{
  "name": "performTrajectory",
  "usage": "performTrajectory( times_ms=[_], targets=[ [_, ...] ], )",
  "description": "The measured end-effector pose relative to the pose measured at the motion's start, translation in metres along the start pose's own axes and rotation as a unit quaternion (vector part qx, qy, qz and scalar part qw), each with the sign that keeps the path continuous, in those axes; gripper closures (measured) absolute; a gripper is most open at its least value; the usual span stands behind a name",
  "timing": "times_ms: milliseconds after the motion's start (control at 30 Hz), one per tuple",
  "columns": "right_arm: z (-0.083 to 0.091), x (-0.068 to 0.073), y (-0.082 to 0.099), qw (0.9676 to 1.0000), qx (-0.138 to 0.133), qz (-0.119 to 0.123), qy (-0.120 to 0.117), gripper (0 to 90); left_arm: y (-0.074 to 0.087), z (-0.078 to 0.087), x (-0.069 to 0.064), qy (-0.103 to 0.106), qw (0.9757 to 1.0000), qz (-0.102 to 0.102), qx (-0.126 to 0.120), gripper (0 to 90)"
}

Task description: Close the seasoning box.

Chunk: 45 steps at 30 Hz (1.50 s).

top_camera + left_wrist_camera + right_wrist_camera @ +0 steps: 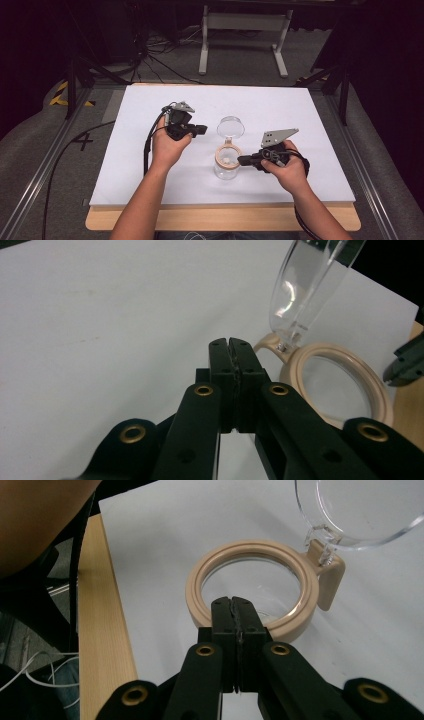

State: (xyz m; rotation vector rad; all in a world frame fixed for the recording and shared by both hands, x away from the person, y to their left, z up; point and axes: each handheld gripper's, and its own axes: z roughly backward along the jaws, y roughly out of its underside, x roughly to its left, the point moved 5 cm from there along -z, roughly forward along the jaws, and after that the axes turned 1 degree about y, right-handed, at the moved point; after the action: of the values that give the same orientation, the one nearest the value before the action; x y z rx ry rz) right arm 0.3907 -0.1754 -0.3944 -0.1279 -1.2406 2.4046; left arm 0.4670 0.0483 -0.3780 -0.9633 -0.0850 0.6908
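Note:
A clear jar (226, 170) with a beige ring rim (220, 151) stands upright in the middle of the white board. Its clear hinged lid (230, 126) is swung open and stands up behind the rim. My left gripper (202, 130) is shut and empty, its tips just left of the lid. In the left gripper view the jaws (231, 343) are pressed together, with the lid (305, 285) and rim (327, 348) to their right. My right gripper (241, 160) is shut, its tips (232, 600) at the near edge of the rim (200, 587). Nothing shows between its jaws.
The white board (150, 170) lies on a wooden tabletop whose front edge (225, 220) shows below it. Metal rails run along both sides. A white stand (245, 30) and cables lie on the floor beyond. A forearm (40, 515) fills the right gripper view's upper left.

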Motion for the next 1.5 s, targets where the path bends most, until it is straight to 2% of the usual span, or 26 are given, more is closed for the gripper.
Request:
performTrajectory(
  times_ms=[133,300,333,367,500,567,633,800,900,967,1200,1233,1367,1500],
  targets=[
    [-0.002,-0.001,-0.003,0.9998,-0.017,-0.008,0.011,89.8,-0.004,-0.004,0.0,-0.003,0.9996,0.003,-0.028,89.6],
    [-0.003,-0.003,-0.003,0.9987,-0.044,-0.012,0.022,90.0,-0.008,-0.008,0.001,-0.004,0.9983,-0.006,-0.057,89.1],
    [-0.003,-0.002,-0.003,0.9985,-0.047,-0.013,0.023,90.0,-0.009,-0.009,0.0,0.001,0.9981,-0.01,-0.061,89.1],
    [-0.004,-0.002,-0.003,0.9983,-0.052,-0.015,0.024,90.0,-0.009,-0.01,-0.002,0.009,0.9979,-0.004,-0.064,89.1],
    [-0.003,-0.003,-0.004,0.9971,-0.065,-0.023,0.031,90.0,-0.011,-0.015,-0.008,0.009,0.9978,-0.029,-0.058,89.3],
    [-0.003,-0.004,-0.004,0.9967,-0.07,-0.023,0.035,90.0,-0.011,-0.018,-0.009,0.002,0.998,-0.032,-0.055,89.3],
    [-0.003,-0.004,-0.004,0.9967,-0.069,-0.025,0.034,90.0,-0.011,-0.021,-0.011,0.005,0.998,-0.032,-0.054,89.3],
    [-0.007,-0.004,-0.003,0.997,-0.067,-0.027,0.029,90.0,-0.012,-0.019,-0.015,0.011,0.9975,-0.046,-0.054,89.5],
    [-0.006,-0.005,-0.003,0.9969,-0.068,-0.027,0.029,90.0,-0.013,-0.018,-0.018,0.02,0.9971,-0.043,-0.059,89.6],
    [-0.004,-0.006,-0.003,0.9967,-0.069,-0.03,0.03,90.0,-0.013,-0.017,-0.02,0.025,0.9973,-0.045,-0.052,89.6],
    [-0.001,-0.005,-0.004,0.9964,-0.074,-0.03,0.028,90.0,-0.013,-0.008,-0.026,0.026,0.9976,-0.052,-0.038,89.6],
    [-0.001,-0.005,-0.004,0.9965,-0.074,-0.03,0.027,90.0,-0.013,-0.006,-0.026,0.025,0.9975,-0.057,-0.032,89.6],
    [0.0,-0.004,-0.002,0.9965,-0.072,-0.033,0.024,90.0,-0.013,0.003,-0.026,0.037,0.9971,-0.057,-0.034,89.0],
    [-0.001,-0.003,-0.001,0.9971,-0.066,-0.032,0.021,90.0,-0.013,0.009,-0.025,0.038,0.9973,-0.054,-0.032,87.6]
  ],
)
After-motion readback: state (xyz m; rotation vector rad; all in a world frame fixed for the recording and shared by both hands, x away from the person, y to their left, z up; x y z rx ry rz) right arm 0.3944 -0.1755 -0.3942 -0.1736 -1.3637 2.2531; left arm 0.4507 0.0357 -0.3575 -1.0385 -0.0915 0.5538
